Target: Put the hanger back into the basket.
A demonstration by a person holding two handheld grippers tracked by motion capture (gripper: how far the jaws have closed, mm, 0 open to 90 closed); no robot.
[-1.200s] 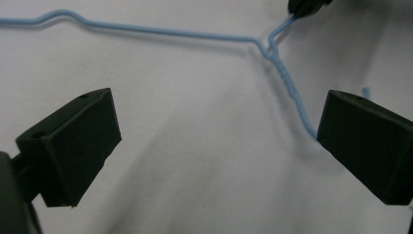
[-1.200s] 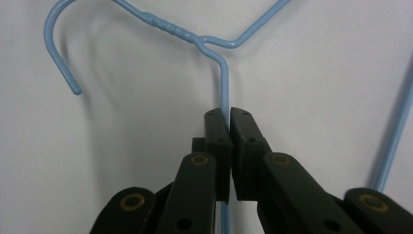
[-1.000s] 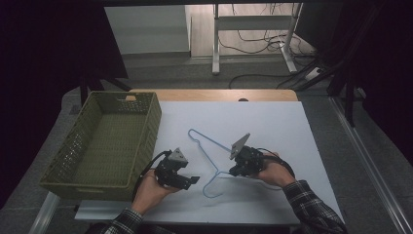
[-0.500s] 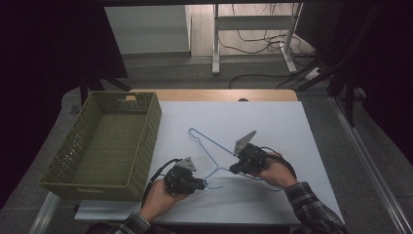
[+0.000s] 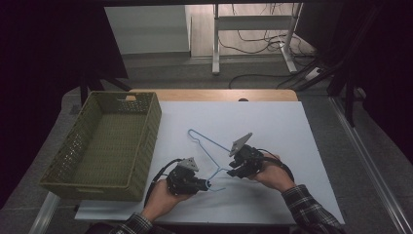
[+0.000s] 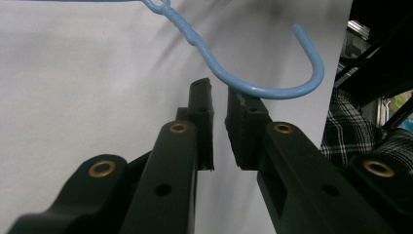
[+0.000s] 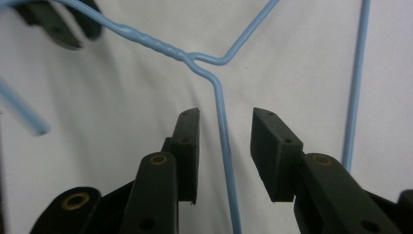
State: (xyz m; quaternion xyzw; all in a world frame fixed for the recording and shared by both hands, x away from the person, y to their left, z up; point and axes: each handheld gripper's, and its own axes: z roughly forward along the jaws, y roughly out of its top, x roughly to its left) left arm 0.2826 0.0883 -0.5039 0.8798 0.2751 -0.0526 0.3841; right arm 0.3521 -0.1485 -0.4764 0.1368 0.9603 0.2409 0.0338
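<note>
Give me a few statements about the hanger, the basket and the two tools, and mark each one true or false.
1. The blue wire hanger lies on the white table. True.
2. The green basket holds folded clothes. False: it is empty.
3. The right tool has its jaws open around a hanger wire. True.
4. The left tool is clamped on the basket's rim. False: it is at the hanger's hook, jaws slightly apart.
5. The basket sits right of the hanger in the high view. False: it sits left.

Dim room, dark edges — bright tabletop, soft shadows, close-ups sharp
</note>
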